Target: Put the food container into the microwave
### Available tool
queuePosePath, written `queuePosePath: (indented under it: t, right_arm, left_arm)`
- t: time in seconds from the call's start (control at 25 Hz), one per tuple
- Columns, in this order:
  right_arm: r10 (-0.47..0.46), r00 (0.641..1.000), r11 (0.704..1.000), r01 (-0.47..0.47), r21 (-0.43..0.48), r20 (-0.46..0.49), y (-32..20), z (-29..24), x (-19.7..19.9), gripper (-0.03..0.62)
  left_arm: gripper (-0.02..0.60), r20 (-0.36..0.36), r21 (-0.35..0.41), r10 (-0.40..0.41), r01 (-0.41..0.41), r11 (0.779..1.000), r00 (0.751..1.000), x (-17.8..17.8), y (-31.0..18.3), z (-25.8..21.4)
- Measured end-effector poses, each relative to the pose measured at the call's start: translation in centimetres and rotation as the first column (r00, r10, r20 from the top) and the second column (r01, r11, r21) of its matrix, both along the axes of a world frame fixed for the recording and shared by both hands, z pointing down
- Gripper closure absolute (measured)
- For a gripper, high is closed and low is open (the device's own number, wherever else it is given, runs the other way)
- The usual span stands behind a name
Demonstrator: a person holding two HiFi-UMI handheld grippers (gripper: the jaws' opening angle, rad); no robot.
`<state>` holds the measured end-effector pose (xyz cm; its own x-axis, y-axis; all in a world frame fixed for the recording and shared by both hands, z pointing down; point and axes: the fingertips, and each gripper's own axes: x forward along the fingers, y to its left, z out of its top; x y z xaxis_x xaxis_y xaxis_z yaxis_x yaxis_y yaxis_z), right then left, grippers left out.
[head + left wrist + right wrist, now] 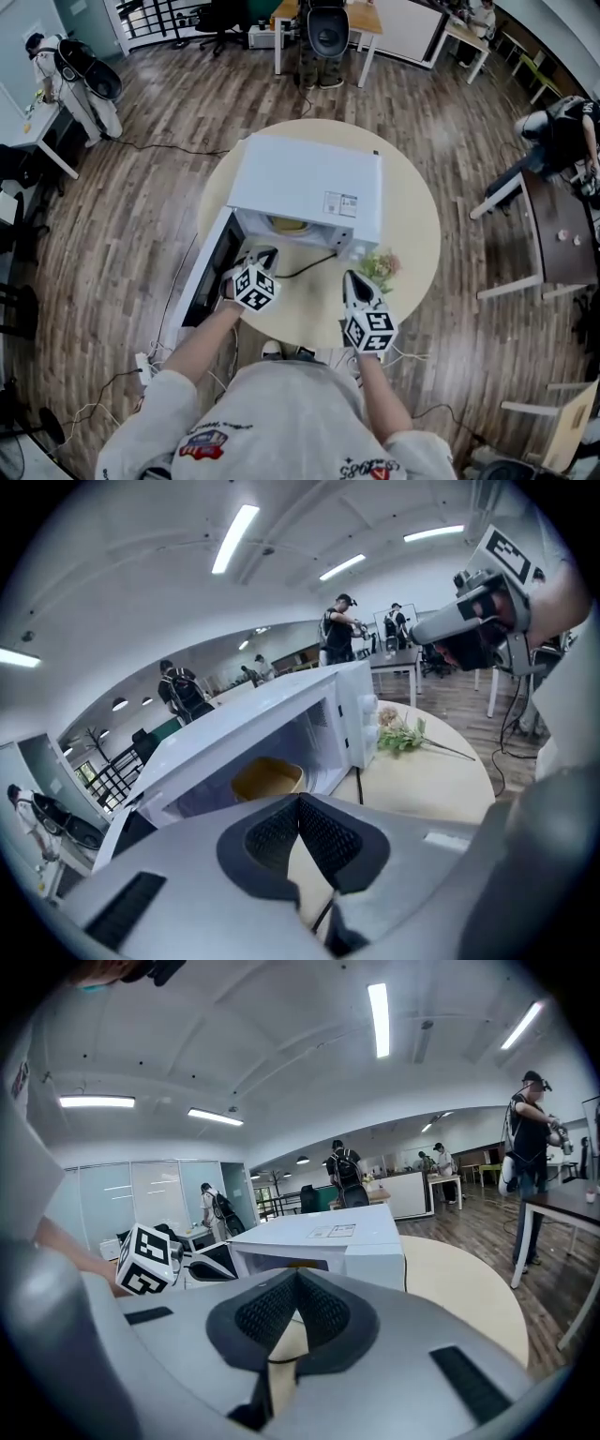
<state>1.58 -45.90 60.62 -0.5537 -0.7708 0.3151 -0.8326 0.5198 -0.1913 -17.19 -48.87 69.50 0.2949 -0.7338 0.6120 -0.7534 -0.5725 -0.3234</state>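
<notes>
The white microwave (305, 183) stands on the round table (412, 225) with its door (208, 272) swung open to the left. The tan food container (288, 223) sits inside the cavity, also seen in the left gripper view (267, 778). My left gripper (265, 255) is just in front of the opening, shut and empty, its pads meeting (299, 803). My right gripper (349, 278) hovers over the table right of the opening, shut on nothing (298, 1279). Neither gripper touches the container.
A sprig of dried flowers (380, 267) lies on the table beside the microwave's right front corner. A black cable (305, 267) runs across the table in front of the microwave. Desks, chairs and people stand around the room, away from the table.
</notes>
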Motion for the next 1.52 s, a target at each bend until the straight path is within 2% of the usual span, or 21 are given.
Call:
queuePosePath:
  t: [0.2, 0.36, 0.48, 0.72, 1.04, 1.52]
  right_arm:
    - [-0.022, 1.000, 0.999, 0.022, 0.031, 0.008, -0.3, -0.9, -0.7, 0.595]
    - [-0.037, 0.999, 0.997, 0.037, 0.071, 0.004, -0.5, -2.0, -1.3, 0.600]
    - [-0.034, 0.999, 0.995, 0.033, 0.091, 0.007, -0.9, -2.5, -1.2, 0.602]
    - [-0.027, 0.999, 0.995, 0.025, 0.101, 0.017, -0.7, -2.7, -0.8, 0.602]
    - [-0.022, 1.000, 0.994, 0.020, 0.109, 0.016, -0.7, -3.2, -0.8, 0.603]
    - [-0.013, 1.000, 0.994, 0.012, 0.111, 0.006, -1.3, -2.9, -0.2, 0.603]
  left_arm:
    - [0.577, -0.133, 0.037, -0.090, 0.096, 0.995, 0.987, -1.3, 1.5, -3.3]
    - [0.577, -0.271, 0.033, -0.153, 0.168, 0.985, 0.950, -2.3, 3.0, -5.1]
    - [0.577, -0.331, 0.039, -0.180, 0.204, 0.978, 0.926, -2.6, 3.9, -5.8]
    - [0.577, -0.379, 0.066, -0.193, 0.234, 0.970, 0.905, -2.8, 5.0, -7.6]
    - [0.577, -0.452, 0.128, -0.149, 0.229, 0.965, 0.879, -2.6, 4.4, -10.0]
    - [0.577, -0.449, 0.101, -0.149, 0.216, 0.971, 0.881, -2.4, 3.6, -9.3]
